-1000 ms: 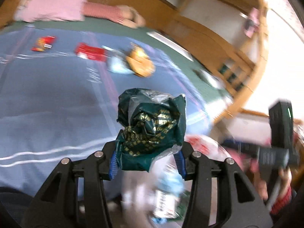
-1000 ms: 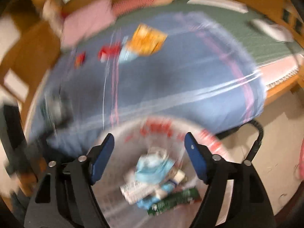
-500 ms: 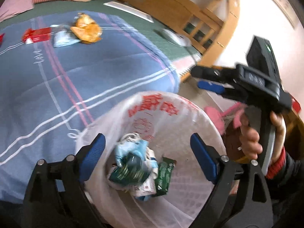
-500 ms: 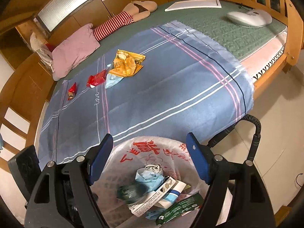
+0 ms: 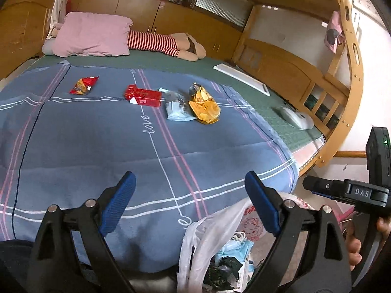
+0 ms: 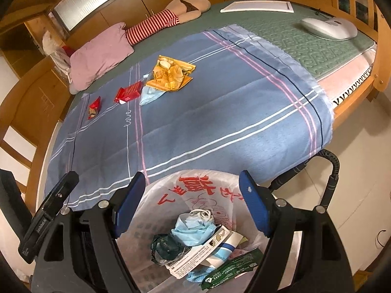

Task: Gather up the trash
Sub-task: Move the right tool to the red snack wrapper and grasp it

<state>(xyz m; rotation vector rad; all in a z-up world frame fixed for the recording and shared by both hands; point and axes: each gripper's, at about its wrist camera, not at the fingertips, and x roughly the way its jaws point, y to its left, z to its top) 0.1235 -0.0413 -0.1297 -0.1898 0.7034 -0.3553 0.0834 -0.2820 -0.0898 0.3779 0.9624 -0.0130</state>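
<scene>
My left gripper (image 5: 189, 205) is open and empty over the near edge of the blue blanket (image 5: 97, 146). My right gripper (image 6: 190, 206) is open and empty above the white bag-lined trash bin (image 6: 195, 188). The dark green wrapper (image 6: 166, 245) lies inside the bin among a blue mask (image 6: 193, 229) and other packets. On the blanket lie a small red snack packet (image 5: 84, 85), a red box (image 5: 144, 95), a pale blue wrapper (image 5: 177, 109) and an orange chip bag (image 5: 204, 105). The same bin (image 5: 220, 244) shows low in the left wrist view.
A pink pillow (image 5: 92, 36) and a striped doll (image 5: 166, 45) lie at the bed's far end. A white board (image 5: 242, 79) and a grey oval device (image 5: 295, 118) rest on the green mat. Wooden bed rails (image 5: 342, 97) stand on the right. A person's hand (image 5: 359, 244) holds the right gripper.
My left gripper opened and dropped the dark green wrapper into the bin, then tilted up and swung back toward the bed. The right gripper stayed over the bin.
</scene>
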